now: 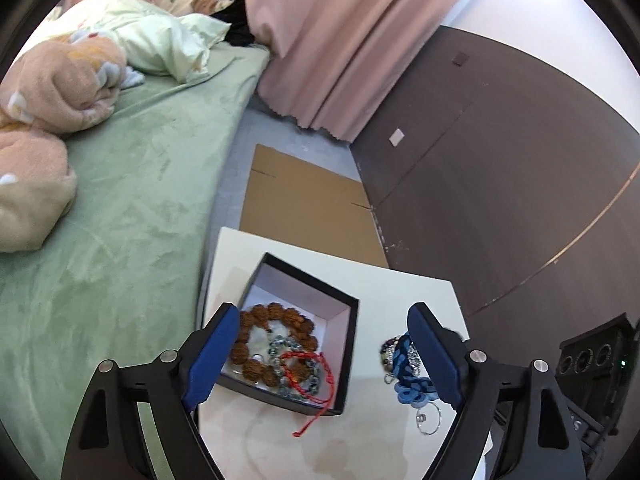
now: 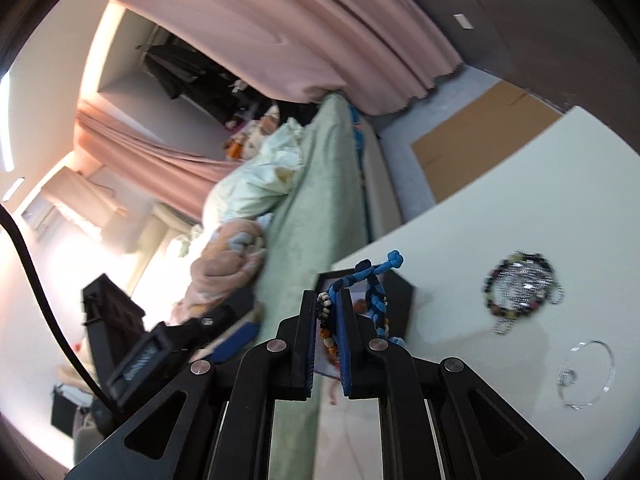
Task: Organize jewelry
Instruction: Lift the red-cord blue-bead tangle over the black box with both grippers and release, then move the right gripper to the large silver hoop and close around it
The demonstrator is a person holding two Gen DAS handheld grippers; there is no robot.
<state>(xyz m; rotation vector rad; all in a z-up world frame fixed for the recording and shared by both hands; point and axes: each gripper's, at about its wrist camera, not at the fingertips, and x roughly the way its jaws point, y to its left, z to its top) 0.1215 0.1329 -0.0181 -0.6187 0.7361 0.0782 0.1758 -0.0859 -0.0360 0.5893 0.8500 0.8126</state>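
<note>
Because the right gripper (image 2: 329,320) clamps the blue braided bracelet (image 2: 374,284) above the box (image 1: 340,344), the left gripper (image 1: 320,352) waits open, straddling it.

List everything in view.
Table: 1, white
Box: 1, black, on table
Brown bead bracelet: 1, in box
Grey bead bracelet: 1, in box
Red cord bracelet: 1, in box, tail outside
Dark bead bracelet: 1, on table
Chain: 1, silver, with it
Hoop: 1, silvery, on table
Blue braided bracelet: 1, held
Pale bead bracelet: 1, held
Bed: 1, green
Curtains: 2, pink
Cardboard: 1, brown, on floor
Left gripper: 1, open
Right gripper: 1, shut on both held bracelets
</note>
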